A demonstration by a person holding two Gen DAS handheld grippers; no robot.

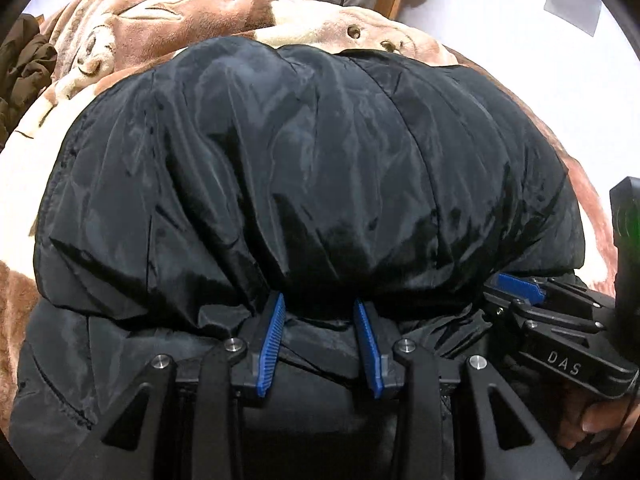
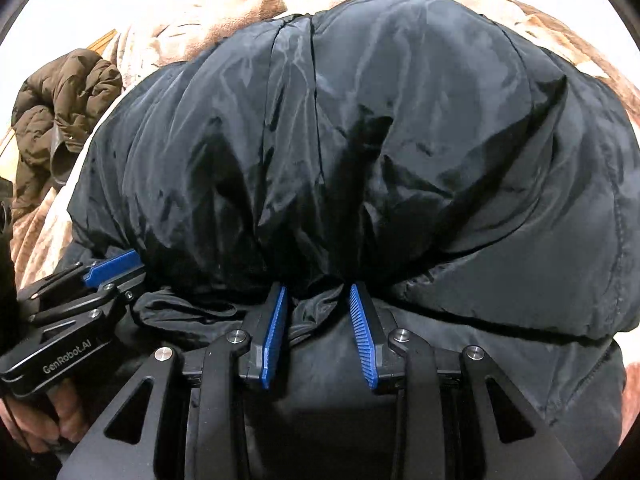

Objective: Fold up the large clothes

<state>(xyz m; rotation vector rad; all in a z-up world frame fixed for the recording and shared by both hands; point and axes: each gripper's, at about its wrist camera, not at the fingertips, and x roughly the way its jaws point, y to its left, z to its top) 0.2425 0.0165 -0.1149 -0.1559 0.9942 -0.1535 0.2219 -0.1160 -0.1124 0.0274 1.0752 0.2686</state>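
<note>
Both jaws grasping jacket (image 1: 304, 168) hem, left gripper (image 1: 320, 320), right gripper (image 2: 318, 304). Puffy fold ahead may spring open; slick fabric could slip.

Lettering "DAS" in pale capitals on the black body of the right gripper (image 1: 516, 284), seen at the right edge of the left wrist view. Lettering "GenRobot.AI" in pale print on the black body of the left gripper (image 2: 114, 266), seen at the left edge of the right wrist view. No other legible text.
</note>
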